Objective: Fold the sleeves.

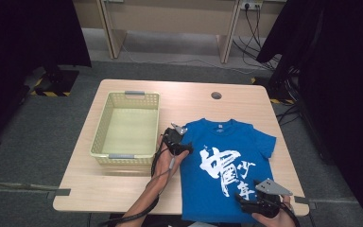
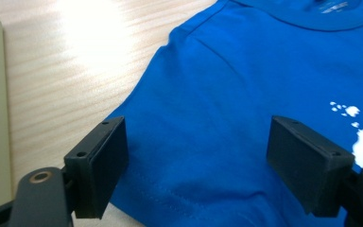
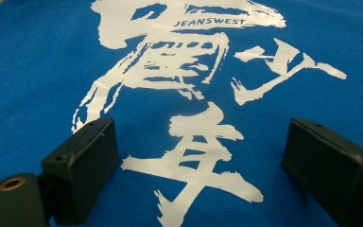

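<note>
Left tool (image 1: 187,149) hovers with jaws apart, empty, over the left sleeve of the blue cotton T-shirt with white brush lettering (image 1: 227,165), which lies flat on the wooden tabletop (image 1: 123,182) right of the pale-yellow plastic basket (image 1: 103,126). Right tool (image 1: 244,202), jaws wide, seemingly grips nothing above its hem.

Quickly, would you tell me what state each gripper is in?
Left gripper: open, over the shirt sleeve.
Right gripper: open, over the shirt's print.
</note>
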Demonstrator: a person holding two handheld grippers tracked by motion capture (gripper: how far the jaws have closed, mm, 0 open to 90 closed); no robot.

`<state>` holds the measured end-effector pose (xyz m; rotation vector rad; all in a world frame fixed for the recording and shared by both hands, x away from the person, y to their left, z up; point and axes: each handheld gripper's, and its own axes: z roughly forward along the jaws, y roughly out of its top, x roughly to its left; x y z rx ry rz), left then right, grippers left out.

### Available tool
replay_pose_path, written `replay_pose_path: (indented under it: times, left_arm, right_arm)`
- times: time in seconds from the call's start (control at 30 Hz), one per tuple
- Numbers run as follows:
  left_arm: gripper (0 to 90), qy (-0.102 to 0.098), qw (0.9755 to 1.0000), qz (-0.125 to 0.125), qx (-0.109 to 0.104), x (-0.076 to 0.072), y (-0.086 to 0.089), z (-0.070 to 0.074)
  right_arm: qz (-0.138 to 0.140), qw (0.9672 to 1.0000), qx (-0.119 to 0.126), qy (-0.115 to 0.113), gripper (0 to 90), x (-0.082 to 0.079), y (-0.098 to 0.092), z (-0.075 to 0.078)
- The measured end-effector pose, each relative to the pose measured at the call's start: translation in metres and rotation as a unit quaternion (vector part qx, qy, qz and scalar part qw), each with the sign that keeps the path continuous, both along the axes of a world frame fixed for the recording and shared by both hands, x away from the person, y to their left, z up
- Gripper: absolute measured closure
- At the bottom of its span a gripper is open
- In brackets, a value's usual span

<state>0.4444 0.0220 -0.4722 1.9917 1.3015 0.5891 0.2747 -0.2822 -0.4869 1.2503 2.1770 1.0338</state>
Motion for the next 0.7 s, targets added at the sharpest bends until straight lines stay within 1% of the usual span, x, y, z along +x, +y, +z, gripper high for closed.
replay_pose_path:
  times: [0.13, 0.17, 0.27, 0.37, 0.43, 0.53, 0.6, 0.67, 0.7]
  left_arm:
    - [19.4, 0.005, 0.9998, 0.020, -0.005, 0.0047, 0.0041, -0.0022]
    - [19.4, 0.007, 0.9998, 0.021, -0.001, 0.0046, 0.0042, -0.0026]
    - [18.8, 0.012, 0.9995, 0.029, -0.003, 0.0074, 0.0030, -0.0047]
    - [19.1, 0.014, 0.9995, 0.028, -0.005, 0.0081, 0.0027, -0.0045]
    - [21.3, 0.016, 0.9995, 0.025, -0.010, 0.0081, 0.0030, -0.0045]
    - [27.8, 0.014, 0.9997, 0.016, -0.011, 0.0085, 0.0008, -0.0036]
    - [36.0, 0.012, 0.9998, 0.009, -0.015, 0.0080, -0.0027, -0.0029]
    - [44.1, 0.013, 0.9998, 0.003, -0.015, 0.0078, -0.0051, -0.0017]
    - [48.4, 0.014, 0.9997, 0.000, -0.019, 0.0078, -0.0058, -0.0012]
  right_arm:
    - [0.000, 1.0000, 0.001, 0.000, 11.1, -0.0002, 0.0001, -0.0001]
    - [0.001, 1.0000, 0.000, -0.001, 11.1, 0.0000, 0.0000, -0.0001]
    - [0.001, 1.0000, 0.000, 0.000, 11.0, 0.0001, 0.0002, -0.0001]
    - [0.000, 1.0000, 0.000, 0.000, 11.0, -0.0001, 0.0002, -0.0001]
    - [-0.001, 1.0000, -0.002, 0.001, 11.0, 0.0002, 0.0003, 0.0003]
    - [-0.003, 1.0000, -0.001, 0.002, 11.0, 0.0003, 0.0004, 0.0004]
    - [-0.005, 1.0000, -0.001, 0.002, 11.1, 0.0000, 0.0002, 0.0003]
    - [-0.005, 1.0000, -0.001, 0.001, 11.1, -0.0002, -0.0003, 0.0003]
    - [-0.005, 1.0000, -0.001, 0.001, 11.1, -0.0002, -0.0004, 0.0002]
